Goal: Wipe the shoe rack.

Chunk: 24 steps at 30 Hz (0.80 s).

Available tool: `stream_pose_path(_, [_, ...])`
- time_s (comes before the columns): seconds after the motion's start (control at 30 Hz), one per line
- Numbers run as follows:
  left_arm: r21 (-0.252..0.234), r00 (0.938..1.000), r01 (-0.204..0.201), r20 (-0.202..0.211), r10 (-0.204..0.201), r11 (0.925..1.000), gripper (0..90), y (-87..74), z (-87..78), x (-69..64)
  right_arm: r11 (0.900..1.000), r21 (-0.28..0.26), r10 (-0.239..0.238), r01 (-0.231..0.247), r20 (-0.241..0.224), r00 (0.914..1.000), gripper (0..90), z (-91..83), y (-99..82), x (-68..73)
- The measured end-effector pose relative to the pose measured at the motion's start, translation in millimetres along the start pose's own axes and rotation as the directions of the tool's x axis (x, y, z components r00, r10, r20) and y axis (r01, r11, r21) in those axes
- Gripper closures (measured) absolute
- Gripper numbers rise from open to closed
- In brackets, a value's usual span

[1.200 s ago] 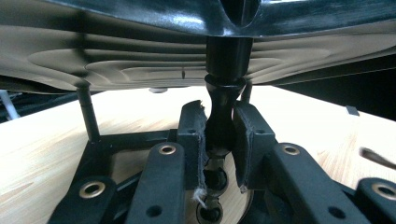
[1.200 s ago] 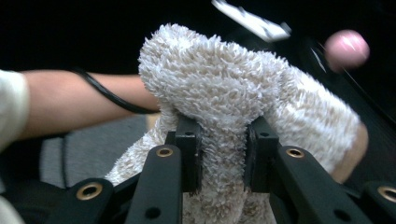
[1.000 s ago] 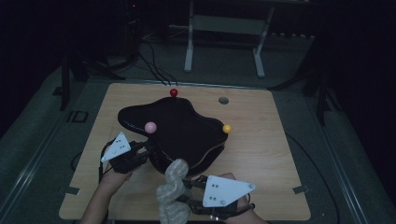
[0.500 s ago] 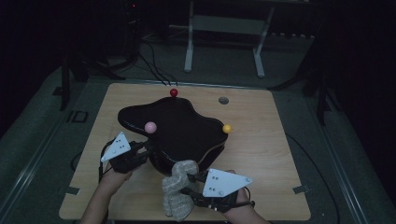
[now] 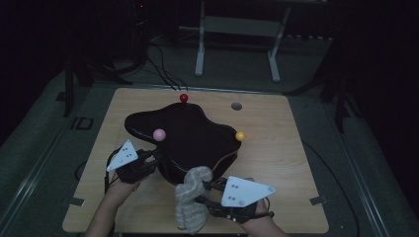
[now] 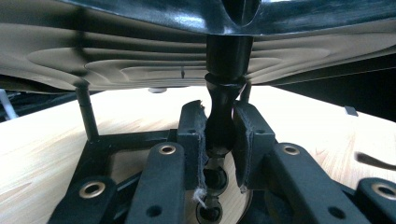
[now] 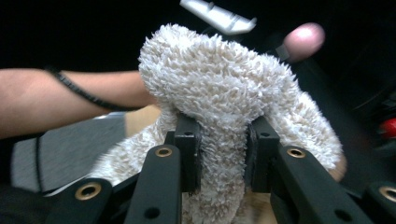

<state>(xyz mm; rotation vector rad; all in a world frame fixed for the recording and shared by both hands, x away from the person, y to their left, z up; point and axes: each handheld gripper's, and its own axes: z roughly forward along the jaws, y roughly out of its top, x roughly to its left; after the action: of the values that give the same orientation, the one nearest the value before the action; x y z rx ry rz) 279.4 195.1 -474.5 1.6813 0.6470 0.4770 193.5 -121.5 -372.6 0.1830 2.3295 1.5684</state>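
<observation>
A glossy black, cloud-shaped top (image 5: 190, 136) stands on the wooden table (image 5: 296, 148), with a pink ball (image 5: 159, 134), a red ball (image 5: 184, 98) and a yellow ball (image 5: 240, 136) at its edges. My left gripper (image 5: 153, 160) reaches under its near left edge. In the left gripper view it (image 6: 219, 112) is shut on a black turned post (image 6: 225, 60) beneath the top. My right gripper (image 5: 207, 192) at the table's front is shut on a fluffy beige cloth (image 5: 191, 200), which bulges above the jaws (image 7: 219, 79) in the right gripper view.
A small grey round spot (image 5: 236, 106) lies on the table behind the black top. Bare wood stretches to the right of the top. A metal stand (image 5: 237, 44) and cables sit on the dark floor beyond the far edge.
</observation>
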Motion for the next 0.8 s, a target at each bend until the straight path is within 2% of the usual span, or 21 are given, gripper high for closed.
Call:
stream_pose_path(0.07, [-0.002,1.0,0.002,-0.002,-0.002,1.0,74.2,-0.4,0.1,-0.2,0.9999,-0.002,0.014,-0.014,0.032,0.9994,71.2,-4.1,-2.5,-7.1])
stream_pose_path(0.17, [0.002,1.0,-0.001,-0.003,0.001,1.0,74.2,0.3,0.1,-0.3,0.9978,0.012,0.065,-0.065,0.03,0.9974,71.3,-2.2,-16.1,-15.8])
stream_pose_path(0.27, [-0.003,1.0,0.004,-0.003,-0.004,1.0,74.2,-0.5,0.4,-0.6,0.9939,0.029,0.106,-0.106,0.02,0.9942,71.3,-1.4,-29.4,-16.1])
stream_pose_path(0.4, [0.003,1.0,-0.002,-0.005,0.002,1.0,74.2,0.2,0.3,-1.0,0.9921,0.074,0.099,-0.101,0.032,0.9946,71.2,-2.0,-37.0,-14.6])
stream_pose_path(0.53, [0.004,1.0,-0.003,-0.002,0.003,1.0,74.2,0.5,0.5,-0.6,0.9942,0.042,0.095,-0.099,0.101,0.9904,71.2,-14.2,-30.9,-23.0])
stream_pose_path(0.63, [0.0,1.0,0.003,-0.005,-0.003,1.0,74.2,-0.2,0.3,-0.8,0.9884,0.06,0.134,-0.139,0.088,0.9871,71.3,-8.2,-41.1,-28.7])
stream_pose_path(0.73, [0.006,1.0,-0.003,-0.005,0.003,1.0,74.2,0.5,0.4,-1.2,0.9845,0.085,0.147,-0.154,0.082,0.9857,71.2,-4.8,-50.7,-29.4])
stream_pose_path(0.8, [0.001,1.0,0.002,-0.004,-0.002,1.0,74.2,-0.2,0.5,-1.4,0.9848,0.09,0.14,-0.149,0.101,0.985,71.2,-8.6,-48.9,-31.5])
